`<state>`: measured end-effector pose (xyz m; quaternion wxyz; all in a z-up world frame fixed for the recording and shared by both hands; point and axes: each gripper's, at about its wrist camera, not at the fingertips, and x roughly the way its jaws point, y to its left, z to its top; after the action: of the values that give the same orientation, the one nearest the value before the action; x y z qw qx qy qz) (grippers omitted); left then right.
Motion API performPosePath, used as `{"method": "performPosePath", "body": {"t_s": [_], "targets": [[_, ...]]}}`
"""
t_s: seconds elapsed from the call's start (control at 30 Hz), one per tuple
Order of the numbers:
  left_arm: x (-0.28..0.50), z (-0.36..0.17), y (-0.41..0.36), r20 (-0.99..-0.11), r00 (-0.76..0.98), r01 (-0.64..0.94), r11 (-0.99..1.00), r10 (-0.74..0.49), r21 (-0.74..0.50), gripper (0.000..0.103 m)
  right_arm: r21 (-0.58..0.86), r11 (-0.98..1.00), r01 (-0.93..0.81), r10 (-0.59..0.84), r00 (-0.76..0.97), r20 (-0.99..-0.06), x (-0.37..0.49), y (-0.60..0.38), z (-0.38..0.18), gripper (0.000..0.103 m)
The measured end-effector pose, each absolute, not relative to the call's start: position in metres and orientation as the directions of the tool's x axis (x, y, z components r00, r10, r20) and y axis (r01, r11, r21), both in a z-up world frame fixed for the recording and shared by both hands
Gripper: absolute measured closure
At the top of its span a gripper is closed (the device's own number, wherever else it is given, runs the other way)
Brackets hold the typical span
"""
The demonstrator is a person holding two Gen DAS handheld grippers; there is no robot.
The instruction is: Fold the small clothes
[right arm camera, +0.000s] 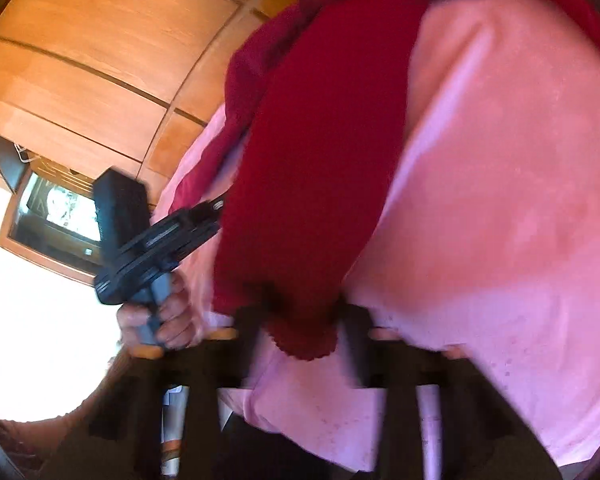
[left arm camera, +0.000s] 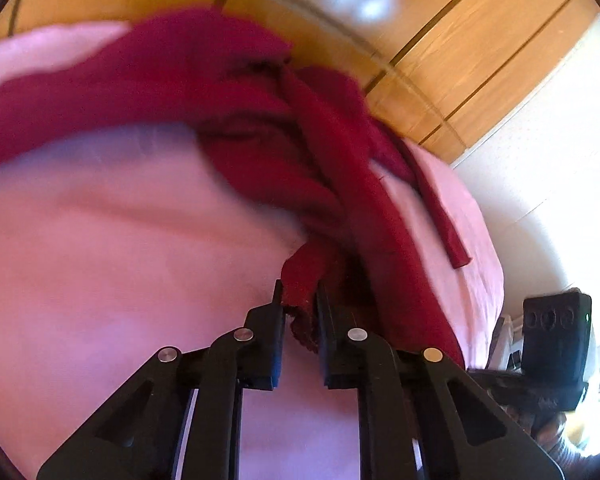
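Wooden wardrobe panels [left arm camera: 440,20] back the pink bed sheet [left arm camera: 120,240] where our left tongs [left arm camera: 298,300] and right tongs [right arm camera: 300,320] each pinch an edge of the dark red garment [left arm camera: 204,80], still rumpled, no fold made yet.

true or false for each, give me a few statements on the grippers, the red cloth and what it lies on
1. The left gripper is shut on the red cloth. True.
2. The cloth lies on a green sheet. False: the sheet is pink.
3. The right gripper pinches a scalloped edge of the cloth. True.
4. The cloth is neatly folded into a square. False: it lies bunched, a strap trailing.
5. Wooden panels stand behind. True.
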<state>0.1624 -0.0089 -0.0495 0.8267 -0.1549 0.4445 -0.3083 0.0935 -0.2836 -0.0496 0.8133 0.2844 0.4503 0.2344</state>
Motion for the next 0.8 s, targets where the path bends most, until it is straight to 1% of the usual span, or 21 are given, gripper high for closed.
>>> {"method": "performPosePath", "body": {"t_s": [0.1,0.23,0.3,0.37,0.47,0.57,0.67,0.73,0.77,0.8], "targets": [[0.139,-0.012,0.009,-0.6,0.486,0.406,0.771,-0.636,-0.49,0.091,0.606,0.77,-0.199,0.591,0.579,-0.562,0.075,-0.286,-0.004,0.093],[0.084,0.052,0.053,-0.498,0.591,0.437,0.771,-0.634,-0.462,0.091,0.511,0.826,-0.24,0.513,0.695,-0.504,0.042,-0.314,0.054,0.094],[0.057,0.076,0.074,-0.449,0.622,0.447,0.762,-0.641,-0.468,0.091,0.472,0.85,-0.234,0.476,0.724,-0.499,0.024,-0.323,0.066,0.094],[0.027,0.091,0.092,-0.434,0.653,0.447,0.778,-0.621,-0.441,0.091,0.441,0.873,-0.209,0.44,0.728,-0.525,0.012,-0.329,0.061,0.095],[0.004,0.086,0.114,-0.469,0.662,0.408,0.806,-0.585,-0.429,0.091,0.414,0.901,-0.128,0.381,0.69,-0.615,-0.002,-0.334,0.034,0.095],[-0.002,0.059,0.151,-0.513,0.666,0.288,0.82,-0.542,-0.494,0.09,0.386,0.923,-0.005,0.305,0.622,-0.721,-0.01,-0.346,-0.012,0.095],[0.007,0.026,0.173,-0.571,0.678,0.132,0.841,-0.463,-0.525,0.09,0.357,0.932,0.06,0.265,0.559,-0.786,-0.013,-0.349,-0.05,0.095],[0.012,0.01,0.183,-0.611,0.667,0.068,0.851,-0.426,-0.52,0.089,0.353,0.932,0.078,0.26,0.535,-0.804,-0.01,-0.35,-0.057,0.095],[0.017,0.0,0.187,-0.619,0.642,0.056,0.833,-0.451,-0.55,0.075,0.351,0.933,0.083,0.259,0.524,-0.811,-0.006,-0.349,-0.062,0.095],[0.021,-0.006,0.189,-0.624,0.631,0.041,0.822,-0.462,-0.567,0.056,0.354,0.931,0.084,0.263,0.516,-0.815,-0.004,-0.349,-0.065,0.094]]}}
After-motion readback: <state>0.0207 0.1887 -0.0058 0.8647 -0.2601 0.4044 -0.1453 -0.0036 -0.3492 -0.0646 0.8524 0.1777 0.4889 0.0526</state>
